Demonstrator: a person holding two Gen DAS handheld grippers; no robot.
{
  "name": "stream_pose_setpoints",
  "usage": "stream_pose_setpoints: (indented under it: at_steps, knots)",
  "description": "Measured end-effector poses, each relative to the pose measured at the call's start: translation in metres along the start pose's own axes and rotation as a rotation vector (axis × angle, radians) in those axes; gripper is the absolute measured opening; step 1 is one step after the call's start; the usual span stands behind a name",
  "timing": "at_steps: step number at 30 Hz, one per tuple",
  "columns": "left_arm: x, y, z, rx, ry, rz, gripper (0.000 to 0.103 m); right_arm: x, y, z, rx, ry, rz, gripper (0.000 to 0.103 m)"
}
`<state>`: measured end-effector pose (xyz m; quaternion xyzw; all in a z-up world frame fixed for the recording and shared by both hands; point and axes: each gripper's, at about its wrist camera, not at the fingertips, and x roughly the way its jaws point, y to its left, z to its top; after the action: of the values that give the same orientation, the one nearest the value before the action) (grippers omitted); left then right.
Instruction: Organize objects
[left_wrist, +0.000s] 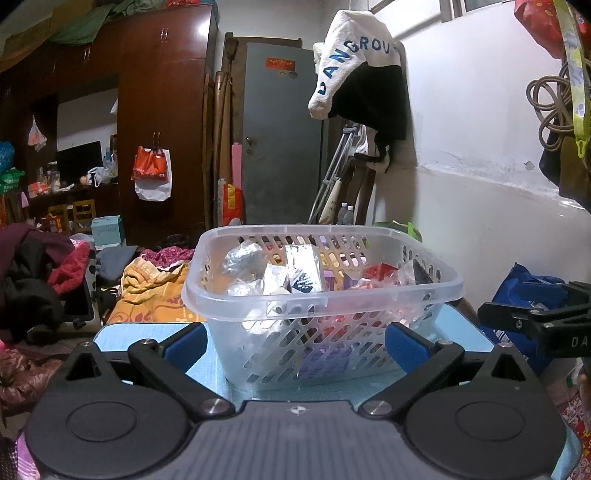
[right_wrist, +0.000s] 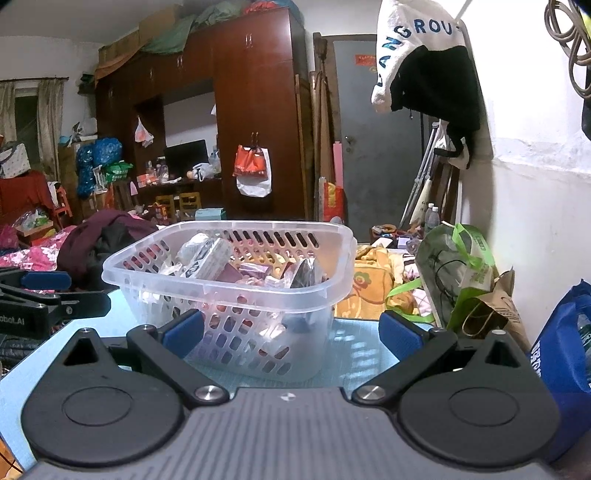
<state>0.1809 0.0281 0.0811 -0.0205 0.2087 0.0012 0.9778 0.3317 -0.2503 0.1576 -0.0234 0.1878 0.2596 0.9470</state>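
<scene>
A clear plastic basket (left_wrist: 369, 291) with slotted walls stands on a light blue table (left_wrist: 110, 334). It holds several small packets and boxes, among them a white box with dark print (left_wrist: 304, 275) and a red packet (left_wrist: 380, 271). My left gripper (left_wrist: 295, 341) is open and empty, low in front of the basket, its blue pads to either side of the basket's near wall. My right gripper (right_wrist: 291, 334) is open and empty, facing the basket (right_wrist: 207, 284) from its right front. The right gripper's black body shows at the right edge of the left wrist view (left_wrist: 535, 321).
A blue bag (right_wrist: 565, 369) sits at the table's right. A green and white bag (right_wrist: 461, 273) and a brown paper bag (right_wrist: 495, 314) stand behind the table by the white wall. Piled clothes and bedding (left_wrist: 147, 288) lie beyond the left edge.
</scene>
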Motion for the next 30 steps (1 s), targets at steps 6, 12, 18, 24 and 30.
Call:
stream_pose_setpoints:
  at_steps: [6,12,18,24,30]
  knots:
    - [0.0011,-0.0007,0.0002,0.002,-0.001,0.0,0.103,-0.0001,0.0015,0.001,-0.02,-0.001,-0.004,0.103]
    - [0.0028,-0.001,-0.0008,0.004,0.004,0.002,0.103,0.0023,0.001,-0.0005,-0.015,0.012,0.002,0.103]
    - [0.0041,-0.0031,-0.0011,0.004,0.009,0.002,0.103,0.0039,0.0001,-0.0022,-0.016,0.02,-0.002,0.103]
    - [0.0017,-0.0041,-0.0011,0.008,0.002,0.006,0.103,0.0036,0.0006,-0.0027,-0.018,0.022,-0.001,0.103]
    - [0.0024,-0.0041,-0.0015,0.006,0.0,0.005,0.103,0.003,0.0007,-0.0027,-0.019,0.02,-0.001,0.103]
